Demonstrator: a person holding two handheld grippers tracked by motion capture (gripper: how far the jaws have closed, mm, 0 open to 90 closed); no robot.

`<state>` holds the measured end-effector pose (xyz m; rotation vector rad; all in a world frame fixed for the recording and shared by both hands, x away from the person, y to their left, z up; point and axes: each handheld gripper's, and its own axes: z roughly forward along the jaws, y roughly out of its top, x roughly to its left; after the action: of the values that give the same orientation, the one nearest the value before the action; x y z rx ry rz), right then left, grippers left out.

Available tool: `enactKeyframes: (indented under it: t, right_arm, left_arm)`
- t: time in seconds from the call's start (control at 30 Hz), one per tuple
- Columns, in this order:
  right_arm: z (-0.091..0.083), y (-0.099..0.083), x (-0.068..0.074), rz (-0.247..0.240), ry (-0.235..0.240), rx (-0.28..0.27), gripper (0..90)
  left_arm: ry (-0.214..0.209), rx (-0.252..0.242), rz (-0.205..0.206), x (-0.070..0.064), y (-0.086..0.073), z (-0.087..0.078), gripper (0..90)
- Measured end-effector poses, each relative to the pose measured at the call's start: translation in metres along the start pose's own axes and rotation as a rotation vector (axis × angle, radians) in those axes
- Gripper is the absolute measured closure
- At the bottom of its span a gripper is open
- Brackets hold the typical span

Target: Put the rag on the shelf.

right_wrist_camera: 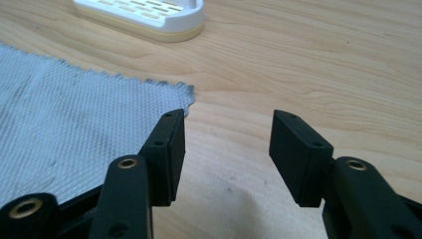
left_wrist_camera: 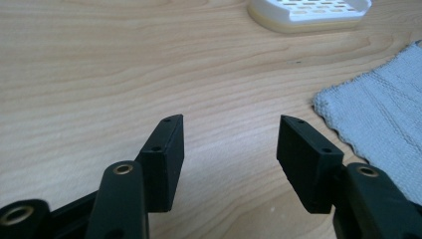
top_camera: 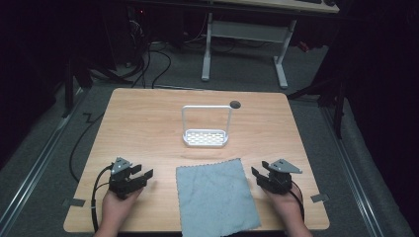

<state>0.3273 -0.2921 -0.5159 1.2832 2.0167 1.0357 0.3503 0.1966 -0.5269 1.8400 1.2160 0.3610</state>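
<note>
Grey cloth (top_camera: 216, 198) is lying flat on the tabletop (top_camera: 148, 128), near edge, with its front corner hanging slightly past that edge. It is sitting between the two tools, touching neither.

Left tool (top_camera: 146, 177) is resting low at the cloth's left side, jaws spread wide and gripping nothing. In the left gripper view, the left tool (left_wrist_camera: 230, 149) is pointing over bare wood; the cloth (left_wrist_camera: 383, 124) is lying to the right of the right-hand jaw, its hemmed corner near that jaw but apart from it.

Right tool (top_camera: 255, 174) is sitting at the cloth's right side, jaws likewise wide apart and empty. In the right gripper view, the right tool (right_wrist_camera: 228, 144) is aiming at bare wood just past the cloth's far corner; the cloth (right_wrist_camera: 74, 119) is passing behind and beneath the left-hand jaw, its frayed corner showing just above that jaw's tip. Contact there cannot be told.

White rack (top_camera: 205, 133), with a slotted base and a tall wire handle, is standing beyond the cloth at mid-tabletop, well apart from both tools.
</note>
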Motion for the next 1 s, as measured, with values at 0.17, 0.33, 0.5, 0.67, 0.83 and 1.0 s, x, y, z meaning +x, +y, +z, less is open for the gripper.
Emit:
enactKeyframes:
  t: [0.17, 0.33, 0.5, 0.67, 0.83, 1.0]
  right_arm:
    - [-0.003, -0.004, -0.004, 0.015, -0.004, 0.007, 49.3]
    - [-0.004, -0.005, -0.006, 0.031, 0.001, 0.001, 49.6]
    - [-0.003, -0.005, -0.005, 0.024, 0.005, -0.001, 49.7]
    - [-0.003, -0.005, -0.005, 0.019, 0.012, -0.002, 49.8]
    - [-0.004, -0.004, -0.005, 0.028, 0.015, -0.004, 49.9]
    - [-0.003, -0.004, -0.005, 0.015, 0.022, -0.002, 49.8]
  left_arm:
    - [-0.007, -0.021, -0.026, 0.003, 0.0, -0.003, 45.3]
    - [-0.009, -0.007, -0.012, 0.001, 0.0, 0.001, 44.9]
    - [-0.013, -0.005, -0.012, 0.001, 0.0, 0.001, 45.0]
    - [-0.03, 0.001, -0.007, -0.002, 0.0, 0.002, 45.2]
    - [-0.074, 0.0, 0.003, -0.012, 0.003, 0.004, 44.3]
    - [-0.108, -0.005, 0.041, -0.03, 0.016, 0.008, 41.3]
